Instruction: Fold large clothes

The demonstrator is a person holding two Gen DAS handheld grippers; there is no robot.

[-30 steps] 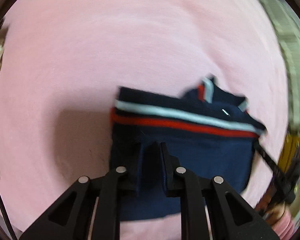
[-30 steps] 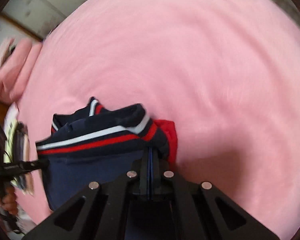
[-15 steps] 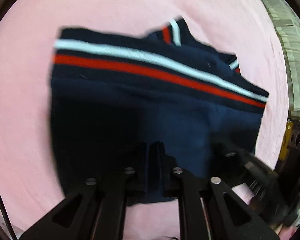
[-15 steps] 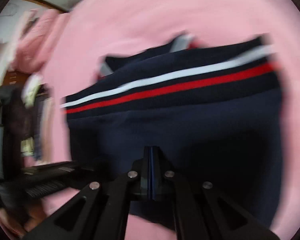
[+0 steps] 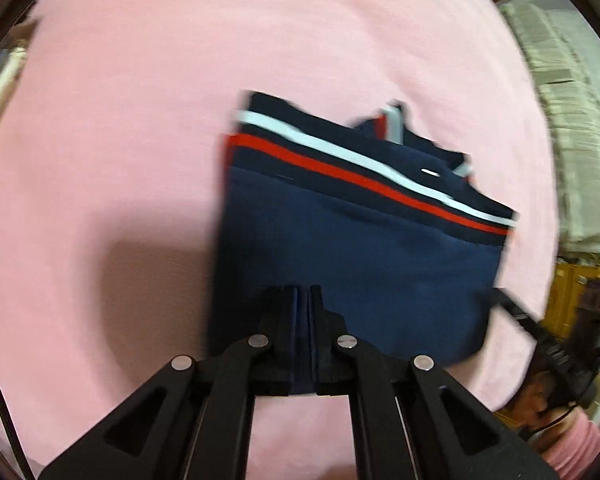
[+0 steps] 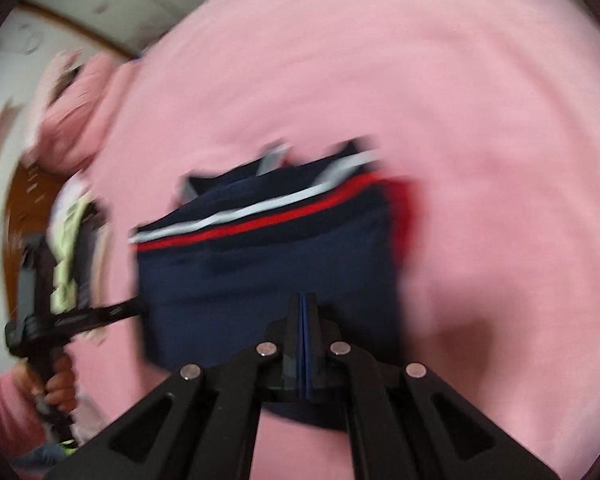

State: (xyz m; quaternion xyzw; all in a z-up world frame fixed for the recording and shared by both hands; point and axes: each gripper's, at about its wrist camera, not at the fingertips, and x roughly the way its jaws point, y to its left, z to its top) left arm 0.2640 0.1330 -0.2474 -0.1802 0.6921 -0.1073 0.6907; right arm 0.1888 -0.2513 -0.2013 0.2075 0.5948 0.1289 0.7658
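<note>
In the left wrist view, a pink blanket [image 5: 148, 128] fills the frame from the left edge across most of the picture. Just right of centre lies a folded navy garment [image 5: 352, 260] with a white stripe and a red stripe running across its upper part, a collar-like flap poking up behind. At the bottom centre the left tongs [image 5: 303, 300] are pressed together, pinching the near edge of the navy cloth between their black fingers. At the garment's right edge, the other black tool reaches in from the lower right, and a pink sleeve [image 5: 572, 444] shows at the lower right corner. Pale stacked material, blurred, sits at the far right.

In the right wrist view, a hand [image 6: 58, 384] in a pink sleeve grips the handle of the other black tool at the far left, whose tip meets the garment's left side. In the centre the same navy garment [image 6: 260, 280] rests on the pink blanket [image 6: 480, 120], a bit of red cloth showing at its right edge. At the bottom centre the right tongs [image 6: 303, 308] are clamped shut on the near edge of the garment. The picture is blurred.
</note>
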